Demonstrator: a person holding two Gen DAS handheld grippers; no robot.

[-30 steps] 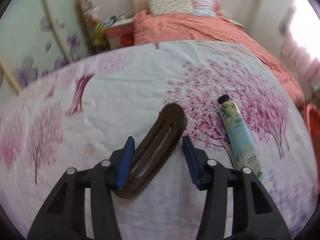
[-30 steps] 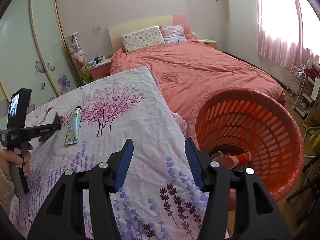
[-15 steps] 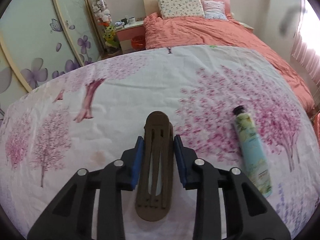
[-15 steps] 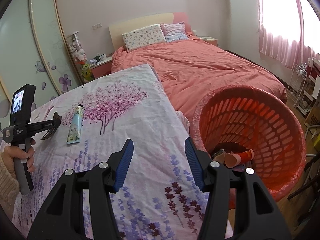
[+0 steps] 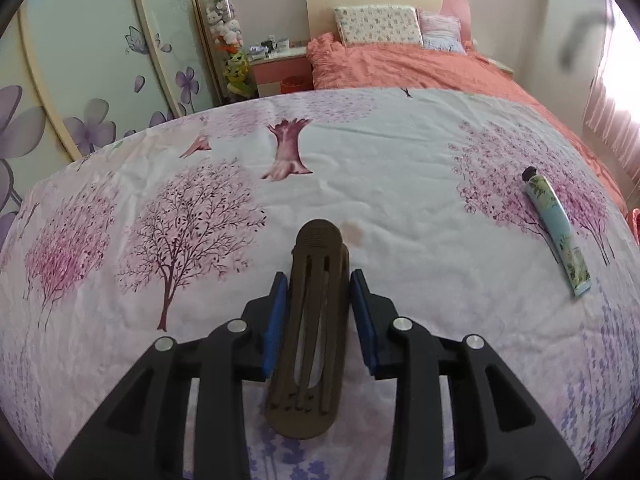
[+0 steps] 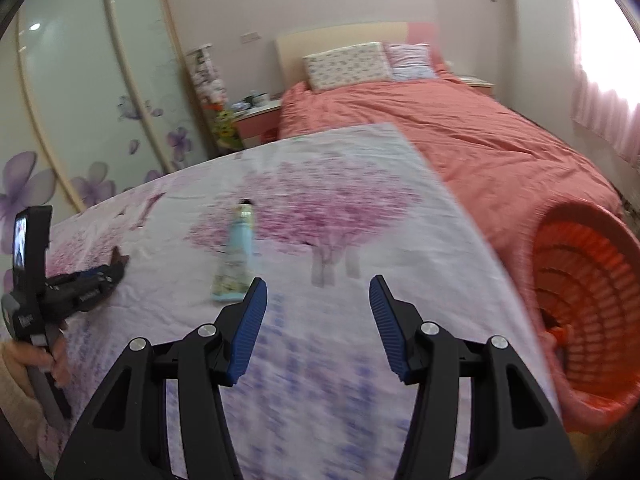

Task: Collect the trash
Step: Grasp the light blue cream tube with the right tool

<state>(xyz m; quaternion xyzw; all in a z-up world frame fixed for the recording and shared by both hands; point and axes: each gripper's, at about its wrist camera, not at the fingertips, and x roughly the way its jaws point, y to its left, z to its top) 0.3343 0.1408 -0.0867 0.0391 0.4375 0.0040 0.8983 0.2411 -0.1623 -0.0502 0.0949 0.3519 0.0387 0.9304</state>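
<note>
A second ago the left gripper (image 5: 318, 316) stood wide around a slanted brown hair clip (image 5: 314, 322); now its jaws, which closed in and have just eased slightly apart, flank the clip lengthwise, the left blue pad against it, the right showing a sliver of gap. The clip is slotted, matte, with rounded ends, above a bedspread (image 5: 360, 184) printed with pink trees. A soft pale-green tube (image 6: 236, 254) with a black cap lies flat on the cloth. The right gripper (image 6: 318, 320), jaws spread and empty, has swung from the orange slatted basket (image 6: 592, 280) toward the tube. Both grippers tilt downward.
</note>
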